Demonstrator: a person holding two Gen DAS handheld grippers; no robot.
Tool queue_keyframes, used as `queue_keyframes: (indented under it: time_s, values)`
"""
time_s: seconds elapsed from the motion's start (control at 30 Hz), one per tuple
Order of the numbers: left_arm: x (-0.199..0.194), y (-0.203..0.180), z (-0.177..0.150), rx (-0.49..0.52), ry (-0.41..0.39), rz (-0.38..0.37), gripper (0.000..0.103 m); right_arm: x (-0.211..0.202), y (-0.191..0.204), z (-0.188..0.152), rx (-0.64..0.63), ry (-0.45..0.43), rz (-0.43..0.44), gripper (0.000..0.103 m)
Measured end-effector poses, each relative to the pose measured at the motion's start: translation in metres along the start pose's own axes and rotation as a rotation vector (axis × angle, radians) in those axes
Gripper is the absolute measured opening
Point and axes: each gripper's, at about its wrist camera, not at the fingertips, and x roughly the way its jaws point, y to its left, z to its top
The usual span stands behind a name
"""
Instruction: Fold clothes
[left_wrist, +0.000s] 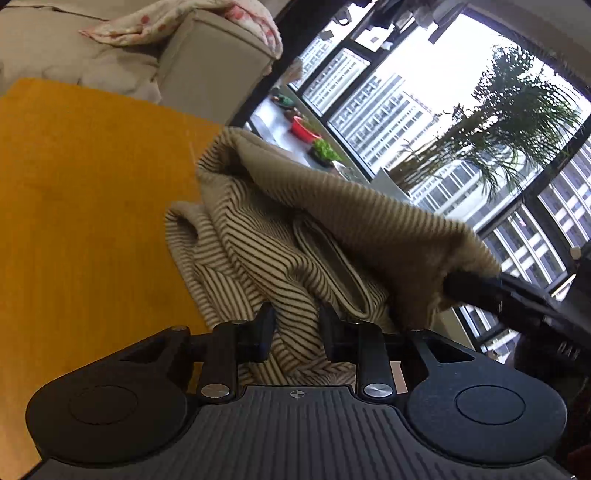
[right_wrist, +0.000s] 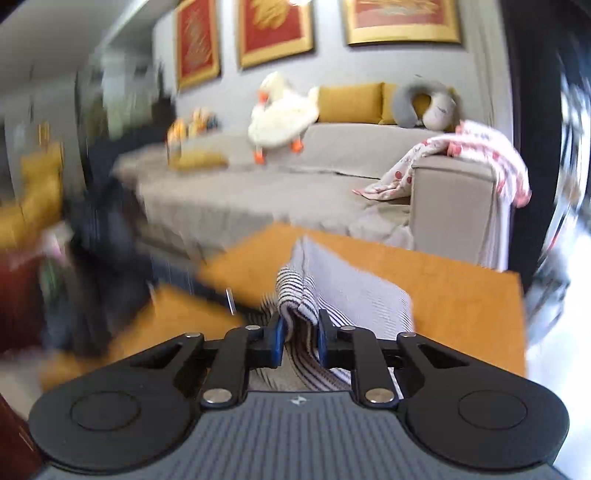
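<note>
Both grippers, left (left_wrist: 295, 332) and right (right_wrist: 300, 338), clamp fingers on the striped top (left_wrist: 258, 258) above the bench (left_wrist: 92, 184), mid-fold; next, lay it flat.

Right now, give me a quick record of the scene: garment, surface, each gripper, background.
garment: striped sweater, crumpled, partly lifted
surface: orange table
left gripper: fabric between its fingers, grip unclear
right gripper: shut on a fold of the sweater
background: grey sofa, floral blanket over its arm, plush goose
</note>
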Motion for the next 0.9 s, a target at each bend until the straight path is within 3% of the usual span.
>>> queue_keyframes:
  time_s: [0.1,0.2,0.43,0.63,0.8,0.9]
  values:
    - [0.016,-0.002,-0.006,-0.01,0.017,-0.011,0.029,0.022,-0.02,0.018,0.133,0.016,0.121,0.011]
    - [0.02,-0.003,-0.009,0.014,0.021,-0.004,0.027,0.042,-0.016,0.014,0.136,0.081,0.186,0.011]
    - [0.014,-0.004,-0.013,0.031,0.01,-0.003,0.027,0.039,-0.025,-0.016,0.28,0.104,0.228,0.011]
    - [0.014,-0.001,-0.014,0.009,0.001,-0.02,0.028,0.044,-0.028,-0.02,0.389,0.074,0.24,0.011]
    - [0.011,-0.006,-0.019,0.019,-0.016,-0.031,0.04,0.061,-0.045,-0.02,0.625,0.022,0.319,0.011]
    - [0.004,-0.004,-0.021,0.043,-0.005,-0.056,0.044,0.072,-0.047,-0.022,0.647,0.028,0.329,0.011]
